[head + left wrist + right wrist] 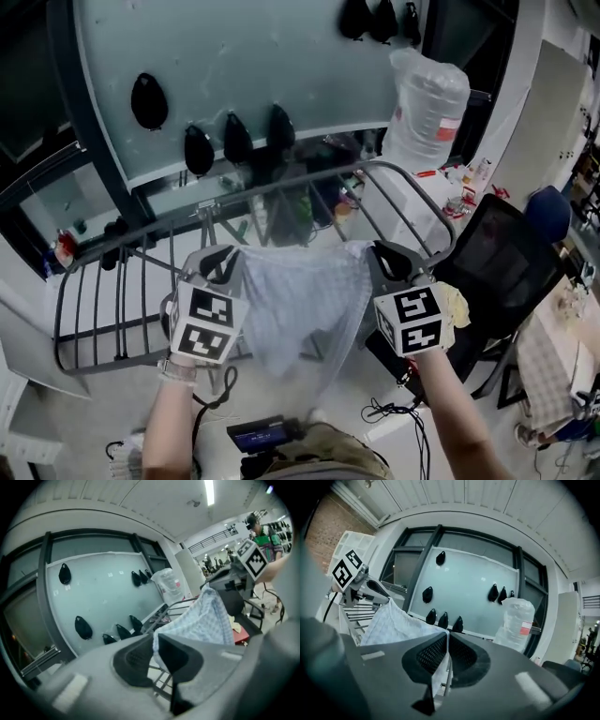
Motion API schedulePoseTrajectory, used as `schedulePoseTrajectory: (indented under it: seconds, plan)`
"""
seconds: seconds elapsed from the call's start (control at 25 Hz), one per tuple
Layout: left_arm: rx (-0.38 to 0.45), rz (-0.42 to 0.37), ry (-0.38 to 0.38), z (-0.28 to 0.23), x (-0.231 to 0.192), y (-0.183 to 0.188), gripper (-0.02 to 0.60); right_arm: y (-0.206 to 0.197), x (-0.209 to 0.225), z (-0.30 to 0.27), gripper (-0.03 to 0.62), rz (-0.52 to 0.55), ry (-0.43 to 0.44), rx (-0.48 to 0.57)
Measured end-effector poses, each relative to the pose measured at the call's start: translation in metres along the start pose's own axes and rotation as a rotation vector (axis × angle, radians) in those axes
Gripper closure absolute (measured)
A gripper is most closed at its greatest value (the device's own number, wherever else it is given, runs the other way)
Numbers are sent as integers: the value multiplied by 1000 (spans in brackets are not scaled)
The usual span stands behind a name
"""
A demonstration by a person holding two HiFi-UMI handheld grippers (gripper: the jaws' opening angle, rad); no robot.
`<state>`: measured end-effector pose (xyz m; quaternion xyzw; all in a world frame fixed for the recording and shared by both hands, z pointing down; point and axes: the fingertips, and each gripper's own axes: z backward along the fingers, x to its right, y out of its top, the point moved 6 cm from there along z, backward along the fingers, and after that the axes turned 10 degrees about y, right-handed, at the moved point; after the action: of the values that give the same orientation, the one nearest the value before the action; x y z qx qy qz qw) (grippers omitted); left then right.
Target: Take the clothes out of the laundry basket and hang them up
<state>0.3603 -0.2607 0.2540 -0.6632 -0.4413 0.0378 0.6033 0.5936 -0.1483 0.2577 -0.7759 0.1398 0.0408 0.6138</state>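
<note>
Left gripper (219, 264): jaws clamped on one top corner of the cloth (298, 298). Right gripper (395, 260): jaws pinched on the other top corner. Cloth is checked and pale, spread between the two and hanging slack below them, in the air at the rack (112, 281); contact with the bars can't be told. Chair (502, 248) to the right. Beyond: wrapped bundle (427, 98), then a pale panel (234, 56) with black clips (149, 100).
</note>
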Motion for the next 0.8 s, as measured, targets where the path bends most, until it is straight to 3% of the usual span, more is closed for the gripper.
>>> schedulePoseTrajectory:
  seconds: [0.2, 0.6, 0.8]
  plan:
    - [-60, -19, 57, -45, -21, 4, 554, 6, 29, -58, 577, 38, 79, -9]
    - [-146, -36, 75, -149, -82, -9, 554, 16, 65, -188, 577, 63, 165, -81]
    - [-150, 62, 75, -205, -116, -23, 554, 23, 84, -259, 577, 63, 169, -115]
